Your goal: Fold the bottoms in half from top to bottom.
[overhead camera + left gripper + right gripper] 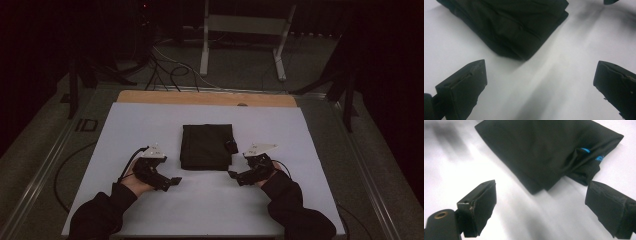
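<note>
a folded black garment [206, 146] lies flat near the middle of the white table cover [130, 125], squared into a neat rectangle, with a small loose flap [231, 146] jutting from its right edge. the left gripper [172, 181] rests low on the cover just off the garment's near left corner, its jaws spread wide with nothing between them. the right gripper [234, 175] sits just off the near right corner, jaws likewise spread and empty. neither tool touches the cloth. in the right gripper view the garment [554, 152] shows several stacked layers at its near corner and a bit of blue trim [586, 150] by the flap. judgement: the item is soft, light and limp, with no stiffness of its own; it will sag and unfold if lifted by a single layer. the safest hold is across the full thickness of the stack at the 2 near corners, 1 tool to each. the fabric looks matt rather than slick, so slip risk appears low.
</note>
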